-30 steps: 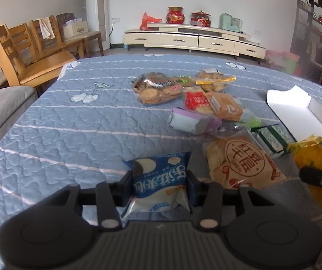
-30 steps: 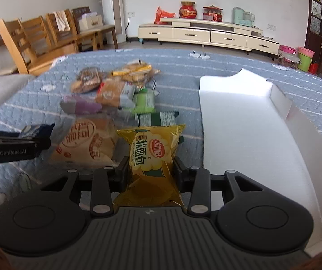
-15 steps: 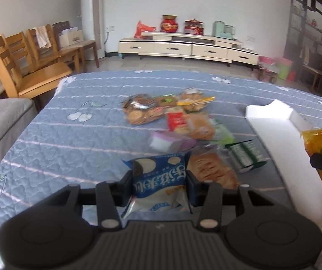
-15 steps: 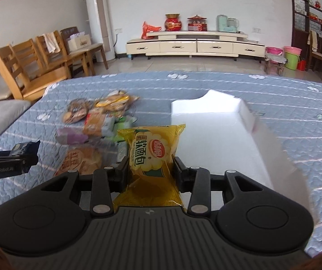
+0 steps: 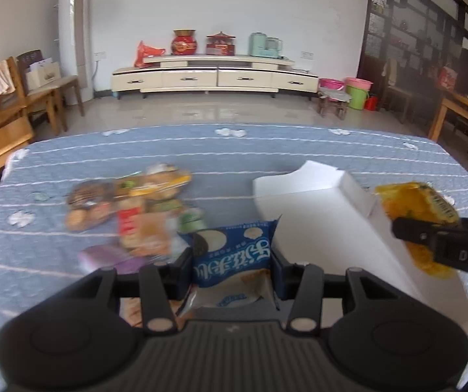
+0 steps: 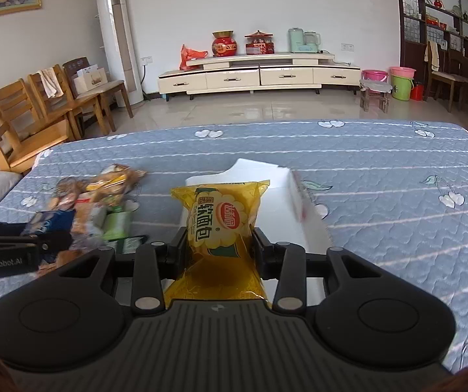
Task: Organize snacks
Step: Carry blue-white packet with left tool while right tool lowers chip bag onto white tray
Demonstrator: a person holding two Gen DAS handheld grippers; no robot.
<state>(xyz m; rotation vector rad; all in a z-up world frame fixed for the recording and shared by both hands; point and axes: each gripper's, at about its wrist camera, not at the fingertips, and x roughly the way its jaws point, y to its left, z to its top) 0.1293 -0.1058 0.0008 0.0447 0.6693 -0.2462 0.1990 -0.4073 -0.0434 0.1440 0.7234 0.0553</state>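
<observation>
Both packets rose from the quilt toward the white box (image 5: 315, 209) at 1 o'clock. Left gripper (image 5: 230, 261) clamped the blue packet (image 5: 232, 254), right gripper (image 6: 219, 241) the yellow packet (image 6: 222, 219); light, crushable, slippery film, best pinched mid-body.

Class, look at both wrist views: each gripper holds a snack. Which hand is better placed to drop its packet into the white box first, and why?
Right. The right gripper, shut on the yellow packet, has the white box directly ahead; the left gripper with the blue packet has it off to its right.

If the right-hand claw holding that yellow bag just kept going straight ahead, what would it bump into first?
Most likely the white box. The right gripper, shut on the yellow bread packet, points down toward it, and nothing else seems to lie between, though depth is hard to judge.
</observation>
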